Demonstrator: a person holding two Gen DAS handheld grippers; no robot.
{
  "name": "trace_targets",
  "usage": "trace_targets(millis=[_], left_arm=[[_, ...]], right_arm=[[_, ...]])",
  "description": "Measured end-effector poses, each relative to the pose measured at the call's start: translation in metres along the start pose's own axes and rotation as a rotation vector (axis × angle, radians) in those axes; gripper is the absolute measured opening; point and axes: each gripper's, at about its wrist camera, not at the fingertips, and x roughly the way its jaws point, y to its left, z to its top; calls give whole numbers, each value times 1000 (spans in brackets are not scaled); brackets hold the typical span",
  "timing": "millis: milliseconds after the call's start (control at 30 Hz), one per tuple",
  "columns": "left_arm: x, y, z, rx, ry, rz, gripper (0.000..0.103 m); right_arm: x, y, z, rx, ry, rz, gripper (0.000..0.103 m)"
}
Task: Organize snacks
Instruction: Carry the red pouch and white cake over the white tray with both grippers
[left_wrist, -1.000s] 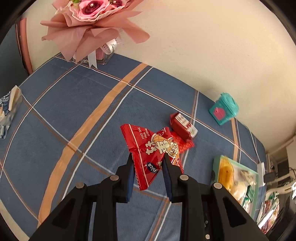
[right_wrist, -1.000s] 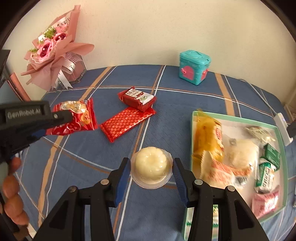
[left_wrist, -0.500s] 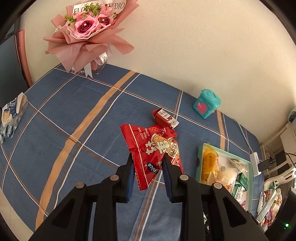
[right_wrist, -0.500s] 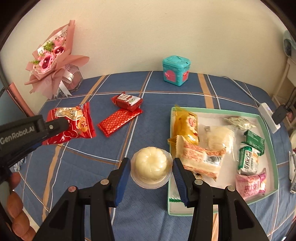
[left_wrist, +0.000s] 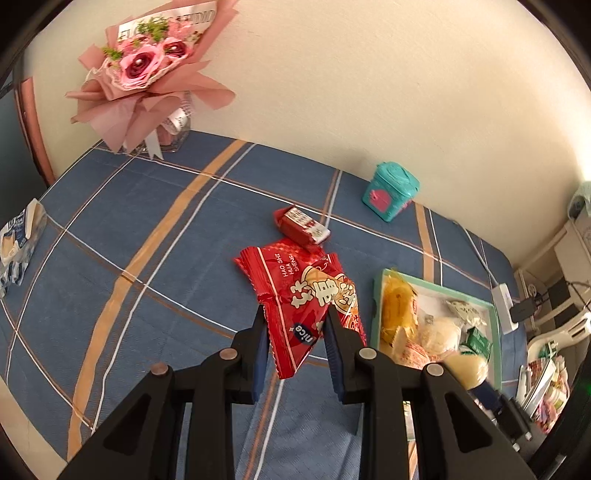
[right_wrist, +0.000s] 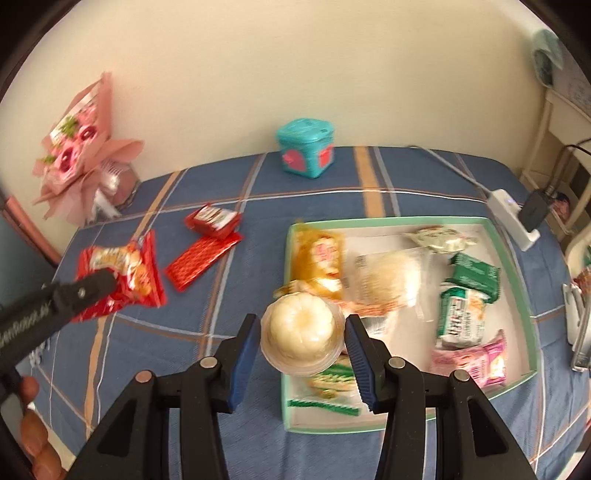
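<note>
My left gripper (left_wrist: 295, 328) is shut on a red snack bag (left_wrist: 306, 295) and holds it above the blue plaid tablecloth; it also shows in the right wrist view (right_wrist: 122, 277). My right gripper (right_wrist: 301, 332) is shut on a pale jelly cup (right_wrist: 301, 326), held over the near left edge of the green-rimmed tray (right_wrist: 517, 258), which holds several wrapped snacks. A small red box (right_wrist: 212, 219) and a flat red bar (right_wrist: 203, 256) lie on the cloth left of the tray.
A teal tin (right_wrist: 306, 147) stands by the wall. A pink bouquet (left_wrist: 147, 81) stands at the back left corner. A blue-white packet (left_wrist: 18, 243) lies at the left edge. A white power strip (right_wrist: 513, 218) lies right of the tray.
Both grippers have risen and shifted right. The jelly cup now hangs over the tray's left edge. The red bag has moved nearer the tray.
</note>
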Motion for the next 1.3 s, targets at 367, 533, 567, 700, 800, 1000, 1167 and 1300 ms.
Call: trace_targets(millis=[367, 533, 567, 700, 800, 1000, 1167, 1300], left_arm=[[0, -62, -19, 172, 27, -50, 29], [-1, -94, -36, 272, 33, -75, 29], [-1, -99, -39, 283, 39, -86, 29], [1, -113, -50, 322, 67, -121, 29], [2, -124, -57, 356, 78, -130, 29], [10, -137, -70, 408, 111, -131, 29], [18, -140, -75, 429, 135, -117, 29], [25, -140, -77, 434, 153, -106, 30]], right_arm=[[-3, -94, 6, 218, -10, -88, 50], [-9, -133, 5, 300, -19, -130, 50], [-11, -139, 4, 311, -21, -135, 50], [-16, -156, 3, 345, -23, -149, 50], [-16, -163, 2, 356, -23, -153, 50], [-8, -162, 0, 349, 12, -142, 50], [2, -154, -2, 318, 39, -138, 50], [14, -147, -5, 291, 76, -136, 50]])
